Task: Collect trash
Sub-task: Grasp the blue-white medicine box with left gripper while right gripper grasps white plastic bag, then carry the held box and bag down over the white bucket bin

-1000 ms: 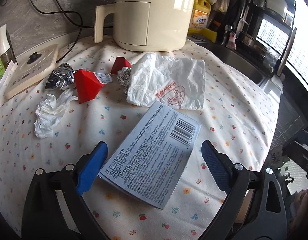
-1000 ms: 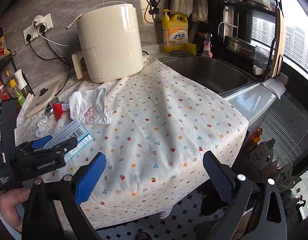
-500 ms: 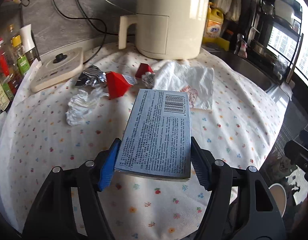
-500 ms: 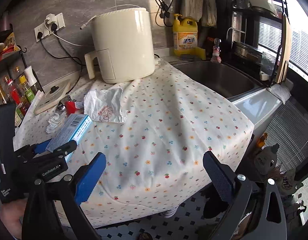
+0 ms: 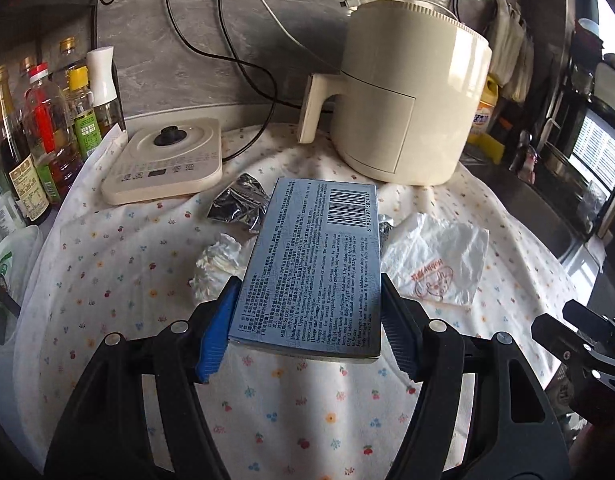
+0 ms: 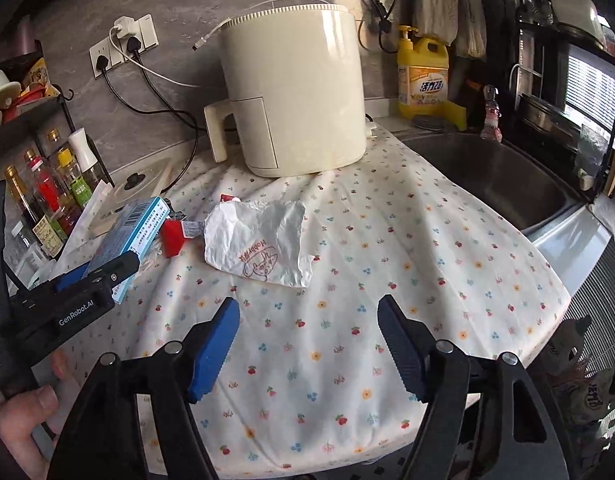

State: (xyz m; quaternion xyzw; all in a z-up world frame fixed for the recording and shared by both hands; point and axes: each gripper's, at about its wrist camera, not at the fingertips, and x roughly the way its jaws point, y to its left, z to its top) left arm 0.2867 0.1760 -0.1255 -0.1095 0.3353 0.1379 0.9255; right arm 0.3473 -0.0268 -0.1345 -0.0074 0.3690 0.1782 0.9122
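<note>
The left gripper (image 5: 307, 328) clamps the blue medicine box (image 5: 311, 264) by its long edges, lifted clear of the table (image 5: 107, 280) for disposal; the right gripper's (image 6: 309, 348) fingers are closing, empty.

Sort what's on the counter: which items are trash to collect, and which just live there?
Trash: blue box in left gripper, white wrapper, foil, crumpled tissue, red carton.

Not trash: air fryer, detergent bottle, sauce bottles, kettle base.
</note>
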